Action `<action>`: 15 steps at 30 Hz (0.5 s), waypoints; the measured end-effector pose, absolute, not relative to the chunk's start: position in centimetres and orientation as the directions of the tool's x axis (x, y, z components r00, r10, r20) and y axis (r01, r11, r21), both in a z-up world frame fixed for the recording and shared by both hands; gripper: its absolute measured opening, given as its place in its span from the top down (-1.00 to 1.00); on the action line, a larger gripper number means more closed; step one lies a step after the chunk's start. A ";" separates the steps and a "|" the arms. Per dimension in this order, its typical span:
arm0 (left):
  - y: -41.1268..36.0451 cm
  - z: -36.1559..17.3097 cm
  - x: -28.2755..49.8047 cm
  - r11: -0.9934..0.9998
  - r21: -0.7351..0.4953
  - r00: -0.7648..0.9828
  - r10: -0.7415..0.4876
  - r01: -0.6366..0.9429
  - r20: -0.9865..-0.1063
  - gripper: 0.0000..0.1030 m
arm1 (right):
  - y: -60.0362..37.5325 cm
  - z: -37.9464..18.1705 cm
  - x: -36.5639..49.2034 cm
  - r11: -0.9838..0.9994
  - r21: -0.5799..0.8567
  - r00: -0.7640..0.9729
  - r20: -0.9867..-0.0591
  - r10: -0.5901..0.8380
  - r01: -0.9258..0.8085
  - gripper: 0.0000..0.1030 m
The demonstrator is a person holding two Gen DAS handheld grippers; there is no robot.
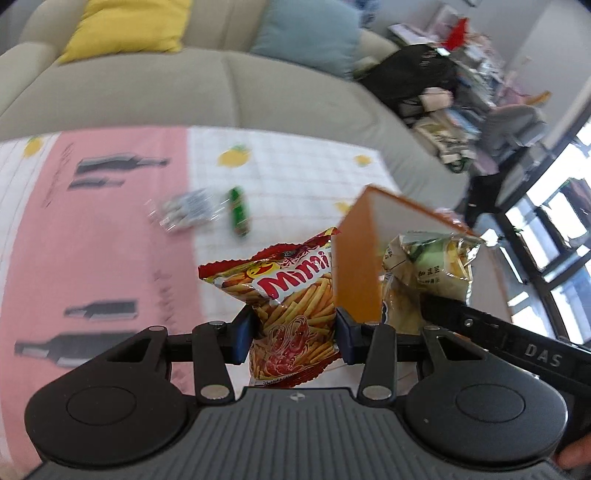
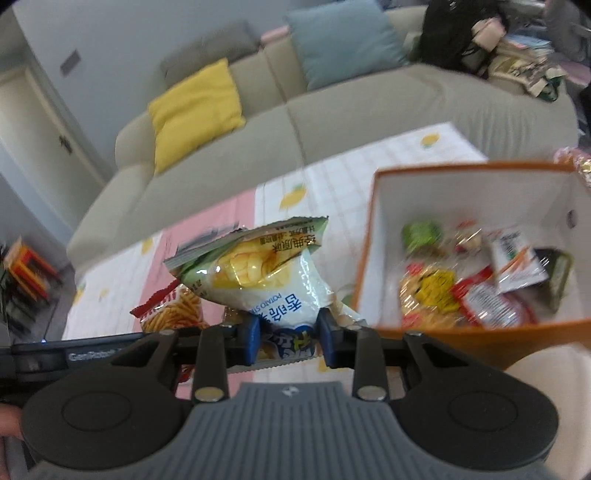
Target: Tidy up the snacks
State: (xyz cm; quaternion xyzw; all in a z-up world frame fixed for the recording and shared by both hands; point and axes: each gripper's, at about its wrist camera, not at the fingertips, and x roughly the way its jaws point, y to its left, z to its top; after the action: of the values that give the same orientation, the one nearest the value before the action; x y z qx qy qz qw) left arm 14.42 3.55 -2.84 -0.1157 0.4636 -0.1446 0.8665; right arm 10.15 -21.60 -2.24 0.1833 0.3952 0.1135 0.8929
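My left gripper is shut on a red Mimi snack bag, lifted above the table. My right gripper is shut on a white and green corn snack bag, also held in the air. That corn bag shows at the right of the left wrist view, behind the orange box. The orange box stands to the right, its white inside holding several snack packets. The red bag peeks in at the left of the right wrist view.
A clear silvery packet and a green packet lie on the pink and white tablecloth. A grey sofa with a yellow cushion and a blue cushion stands behind the table. Clutter fills the right corner.
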 end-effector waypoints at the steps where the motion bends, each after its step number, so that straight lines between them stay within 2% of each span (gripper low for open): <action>1: 2.8 -2.3 14.7 0.929 -0.331 0.529 -0.366 0.164 -0.765 0.03 | -22.8 -1.9 10.2 0.906 0.422 0.673 -0.658 0.338 -0.042 0.41; 8: -4.8 0.4 17.5 0.892 -0.306 0.505 -0.442 0.331 -0.742 0.03 | -31.0 -0.5 10.1 0.907 0.416 0.719 -0.650 0.244 0.069 0.42; 15: -12.5 -0.5 20.3 0.848 -0.267 0.439 -0.477 0.459 -0.761 0.03 | -37.9 0.1 10.6 0.923 0.350 0.723 -0.678 0.132 0.159 0.42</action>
State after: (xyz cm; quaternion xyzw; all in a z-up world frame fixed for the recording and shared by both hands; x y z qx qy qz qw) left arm 20.33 -12.55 -0.54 -0.0103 0.4521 -0.2758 0.8482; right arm 10.57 -37.86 0.05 0.1958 0.3722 -0.0075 0.9072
